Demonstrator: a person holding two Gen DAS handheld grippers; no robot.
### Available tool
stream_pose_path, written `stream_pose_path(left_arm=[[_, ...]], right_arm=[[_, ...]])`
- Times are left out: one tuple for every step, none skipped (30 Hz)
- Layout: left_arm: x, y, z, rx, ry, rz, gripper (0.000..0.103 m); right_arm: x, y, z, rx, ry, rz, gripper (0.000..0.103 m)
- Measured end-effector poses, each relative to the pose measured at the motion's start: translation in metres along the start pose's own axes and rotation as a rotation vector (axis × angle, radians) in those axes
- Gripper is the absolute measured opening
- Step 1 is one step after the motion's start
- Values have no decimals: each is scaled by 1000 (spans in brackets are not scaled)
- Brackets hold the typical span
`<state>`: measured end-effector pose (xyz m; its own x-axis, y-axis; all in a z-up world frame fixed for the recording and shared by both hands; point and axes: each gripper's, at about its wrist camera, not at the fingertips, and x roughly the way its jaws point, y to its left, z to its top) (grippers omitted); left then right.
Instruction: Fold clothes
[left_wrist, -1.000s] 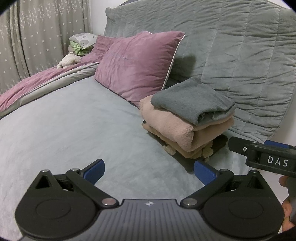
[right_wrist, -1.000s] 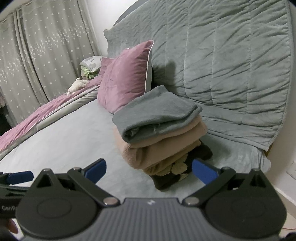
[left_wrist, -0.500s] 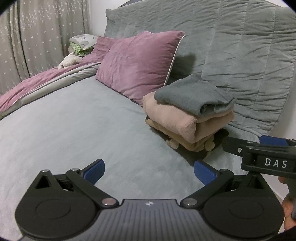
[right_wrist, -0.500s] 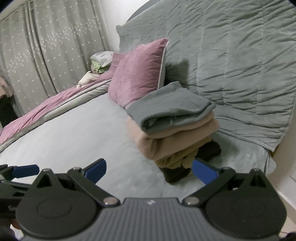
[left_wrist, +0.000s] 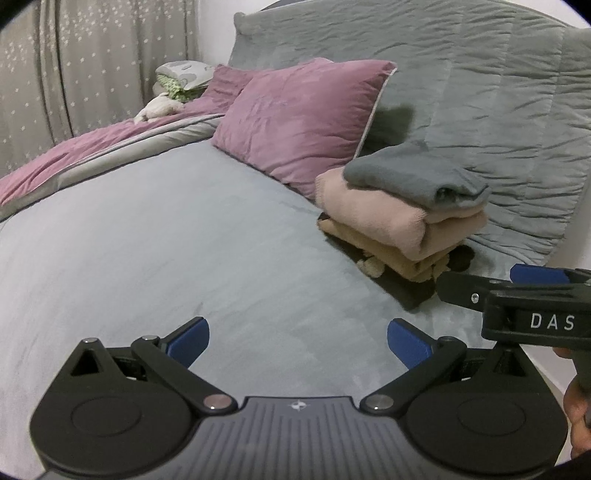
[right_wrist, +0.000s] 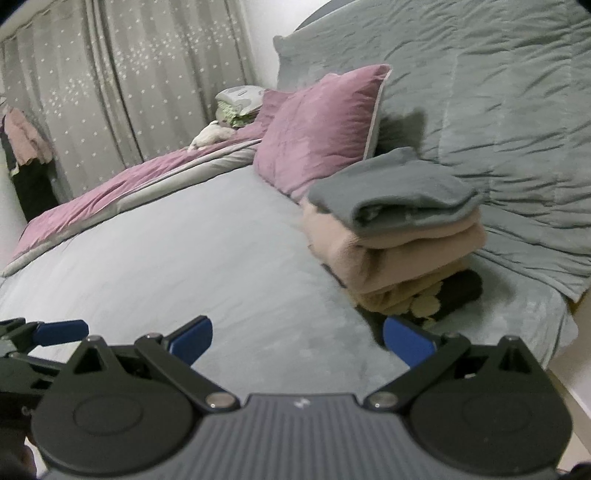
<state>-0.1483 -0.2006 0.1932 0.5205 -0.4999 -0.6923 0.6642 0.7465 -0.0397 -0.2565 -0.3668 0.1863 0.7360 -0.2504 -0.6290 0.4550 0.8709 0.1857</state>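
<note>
Both grippers, left gripper (left_wrist: 297, 341) and right gripper (right_wrist: 297, 339), gape empty; stack's (right_wrist: 395, 236) black bottom garment (right_wrist: 461, 291) mostly hidden

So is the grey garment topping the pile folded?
Folded: the grey garment lies doubled over, rolled edge showing, atop the pink folded one.

A neat stack of folded clothes (left_wrist: 399, 221) sits on the bed by the purple pillow: a grey garment (right_wrist: 391, 192) on top, pink (right_wrist: 399, 254) and tan (left_wrist: 391, 258) ones beneath, a black one (right_wrist: 461, 291) at the bottom.
</note>
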Motion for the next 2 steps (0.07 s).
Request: stream_pose_path(left_arm=[[1,5,-2,-8,2,4,103],[2,10,-4,-15,4,8,103]], right_arm=[[2,4,0,-3,3,3,103],[5,9,-1,-8,7,8,103]])
